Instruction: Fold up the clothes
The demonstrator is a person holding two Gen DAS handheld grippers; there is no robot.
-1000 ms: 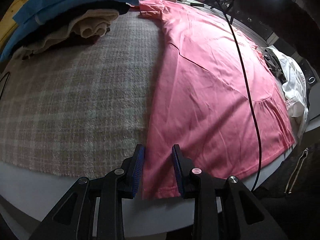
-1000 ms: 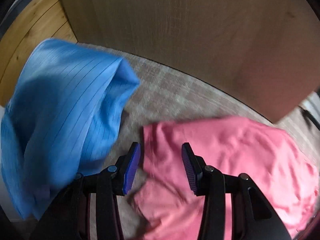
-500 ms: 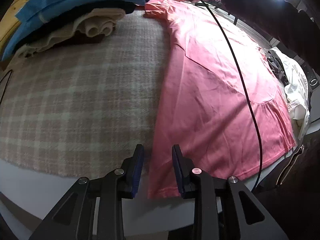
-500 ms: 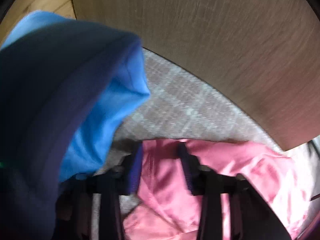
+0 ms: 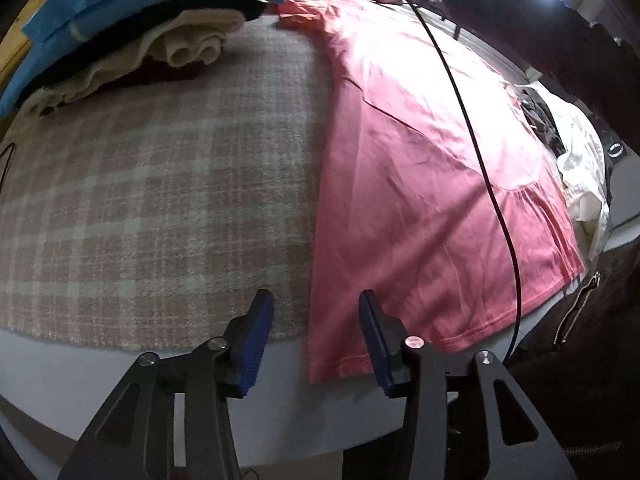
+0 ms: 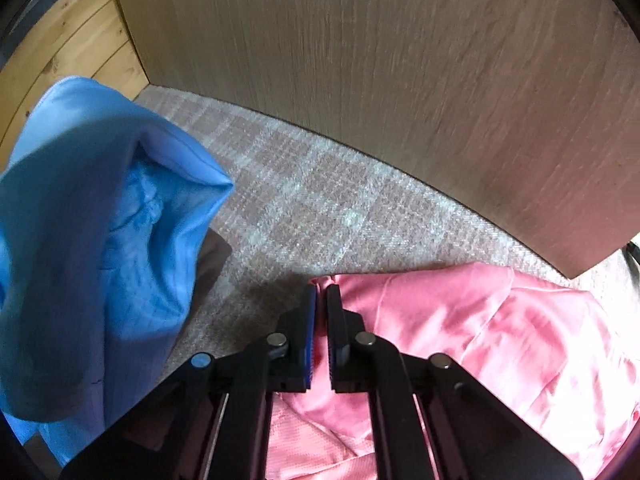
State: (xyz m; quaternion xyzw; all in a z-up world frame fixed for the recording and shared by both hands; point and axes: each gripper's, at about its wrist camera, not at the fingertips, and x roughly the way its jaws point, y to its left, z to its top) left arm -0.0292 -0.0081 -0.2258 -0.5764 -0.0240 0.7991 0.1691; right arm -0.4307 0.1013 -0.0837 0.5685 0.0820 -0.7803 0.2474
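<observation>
A pink shirt (image 5: 420, 152) lies spread lengthwise on a plaid blanket (image 5: 160, 184), its hem at the near table edge. My left gripper (image 5: 316, 320) is open, its blue pads straddling the shirt's near left hem corner from just above. In the right wrist view, my right gripper (image 6: 320, 300) is shut on the far corner of the pink shirt (image 6: 500, 340), with pink cloth pinched between its pads. The bunched far end of the shirt lies under and right of that gripper.
A stack of folded clothes (image 5: 132, 28), blue on top, sits at the far left; the blue garment (image 6: 100, 240) shows close on the left. A black cable (image 5: 480, 160) crosses over the shirt. White clothes (image 5: 580, 168) lie right. A wooden panel (image 6: 380, 80) stands behind.
My right gripper closed on the shirt's far corner after moving in toward it. My left gripper drew back slightly toward the hem and stays open.
</observation>
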